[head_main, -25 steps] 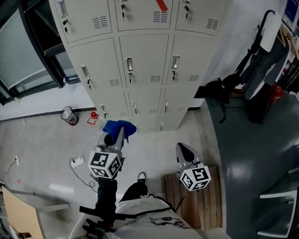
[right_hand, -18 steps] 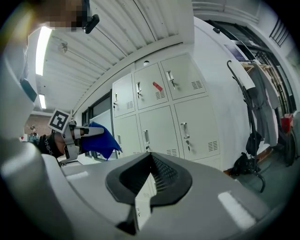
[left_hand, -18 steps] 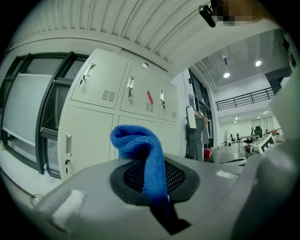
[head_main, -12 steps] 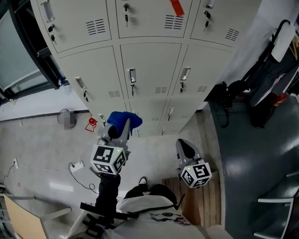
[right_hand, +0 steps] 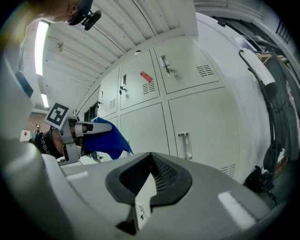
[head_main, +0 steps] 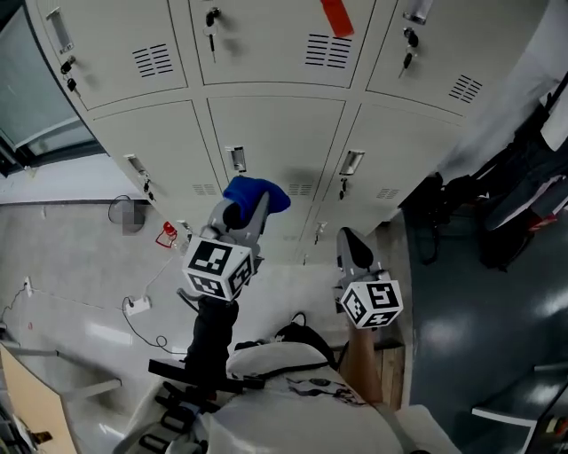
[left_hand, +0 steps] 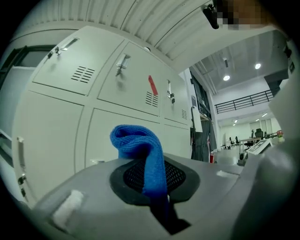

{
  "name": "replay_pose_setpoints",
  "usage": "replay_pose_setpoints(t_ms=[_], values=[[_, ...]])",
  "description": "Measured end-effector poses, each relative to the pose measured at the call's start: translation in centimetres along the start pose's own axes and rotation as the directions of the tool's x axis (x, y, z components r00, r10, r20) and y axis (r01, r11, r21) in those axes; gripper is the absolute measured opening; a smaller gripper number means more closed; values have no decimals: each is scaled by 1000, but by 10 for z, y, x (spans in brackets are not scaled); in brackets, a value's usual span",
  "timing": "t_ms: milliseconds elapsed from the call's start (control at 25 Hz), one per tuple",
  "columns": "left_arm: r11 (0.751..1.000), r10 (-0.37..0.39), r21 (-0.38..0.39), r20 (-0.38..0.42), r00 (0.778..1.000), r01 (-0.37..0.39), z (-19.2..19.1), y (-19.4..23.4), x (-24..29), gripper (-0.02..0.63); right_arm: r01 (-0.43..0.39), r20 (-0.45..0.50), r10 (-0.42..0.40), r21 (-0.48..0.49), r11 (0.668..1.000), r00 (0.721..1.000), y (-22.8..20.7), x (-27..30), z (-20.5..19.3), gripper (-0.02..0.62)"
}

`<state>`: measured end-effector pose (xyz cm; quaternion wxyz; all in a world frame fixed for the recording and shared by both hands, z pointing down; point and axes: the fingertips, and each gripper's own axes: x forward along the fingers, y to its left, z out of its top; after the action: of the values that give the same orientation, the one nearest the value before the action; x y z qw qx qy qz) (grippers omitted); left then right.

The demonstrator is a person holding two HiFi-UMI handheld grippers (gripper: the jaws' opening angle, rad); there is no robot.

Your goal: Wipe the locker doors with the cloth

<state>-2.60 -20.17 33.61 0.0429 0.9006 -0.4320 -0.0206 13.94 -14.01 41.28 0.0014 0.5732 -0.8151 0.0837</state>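
Observation:
A bank of pale grey lockers [head_main: 275,133] with handles and vents fills the top of the head view. My left gripper [head_main: 241,209] is shut on a blue cloth [head_main: 255,193], which it holds up close to the middle locker door [head_main: 284,142]; whether the cloth touches the door I cannot tell. In the left gripper view the blue cloth [left_hand: 145,152] folds out from between the jaws, with locker doors [left_hand: 122,79] beyond. My right gripper [head_main: 351,250] hangs lower, to the right, shut with nothing in it. The right gripper view shows the left gripper [right_hand: 77,129] with the cloth [right_hand: 108,138].
A dark bag and hanging clothes [head_main: 524,195] stand right of the lockers. On the floor at left are a wire basket [head_main: 129,213], a red object [head_main: 167,236] and a white cable [head_main: 133,306]. A red tag [head_main: 337,16] is stuck on an upper locker door.
My left gripper has risen with the blue cloth, from the lowest locker row up to the middle row. The right gripper has also lifted a little. The head view has moved closer to the lockers.

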Motion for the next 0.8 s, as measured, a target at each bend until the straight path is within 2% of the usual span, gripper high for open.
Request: replay_pose_setpoints(t_ms=[120,280,560,800], values=[[999,-26,31,19,999,25,18,-18,44,31,-27,10,28,-13,1000,1000,-30,15,17,5],[996,-73,63,37,997,70,39,-36,91,31,-4,29,5,-27,1000,1000,-64,18,32,5],[982,-167,100,70,983,160,65,-54,155,31,121,51,-120,-10,993,991,-108,4,42,5],[981,-172,102,73,982,165,70,-43,185,31,204,66,-204,10,979,977,-133,-4,46,5]])
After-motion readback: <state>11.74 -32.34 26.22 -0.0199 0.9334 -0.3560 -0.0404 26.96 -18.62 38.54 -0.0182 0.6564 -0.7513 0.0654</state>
